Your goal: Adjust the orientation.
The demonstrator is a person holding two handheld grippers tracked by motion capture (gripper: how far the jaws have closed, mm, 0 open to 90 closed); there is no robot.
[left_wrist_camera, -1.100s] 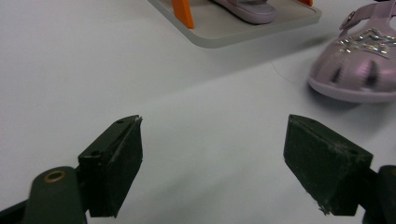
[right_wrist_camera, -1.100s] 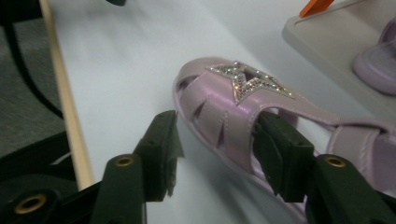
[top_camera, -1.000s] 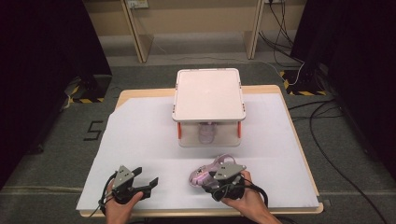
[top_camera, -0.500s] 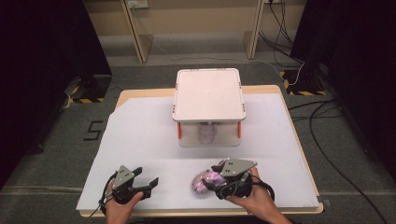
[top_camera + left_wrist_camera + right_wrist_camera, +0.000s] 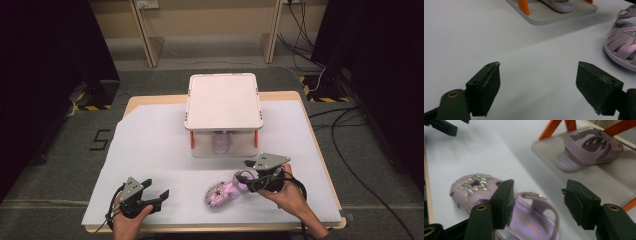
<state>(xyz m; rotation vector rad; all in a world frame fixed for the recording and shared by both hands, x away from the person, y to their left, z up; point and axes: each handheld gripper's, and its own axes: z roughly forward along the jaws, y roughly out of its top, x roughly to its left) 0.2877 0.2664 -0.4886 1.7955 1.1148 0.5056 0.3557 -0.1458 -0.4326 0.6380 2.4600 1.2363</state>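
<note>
A lilac sandal [image 5: 222,194] with a glitter star lies flat on the white table sheet [image 5: 150,150], toe towards the front edge. My right gripper [image 5: 249,175] stands open over its heel end. In the right gripper view the right gripper [image 5: 537,200] has its jaws on either side of the heel strap, not touching it, with the sandal [image 5: 474,185] stretching away to the left. A matching sandal [image 5: 586,150] rests on the lower shelf of a small rack [image 5: 223,95]. My left gripper [image 5: 156,190] is open at the front left, with that sandal [image 5: 624,47] off to its right.
The rack has a pale top plate and orange legs [image 5: 191,139]; its lower shelf [image 5: 564,15] stands near the table's middle. The sheet's left half is bare. Cables [image 5: 350,150] run over the floor on the right.
The right gripper let go of the sandal, which now lies on the sheet, and drew back to the right over its heel. The left gripper has stayed put.
</note>
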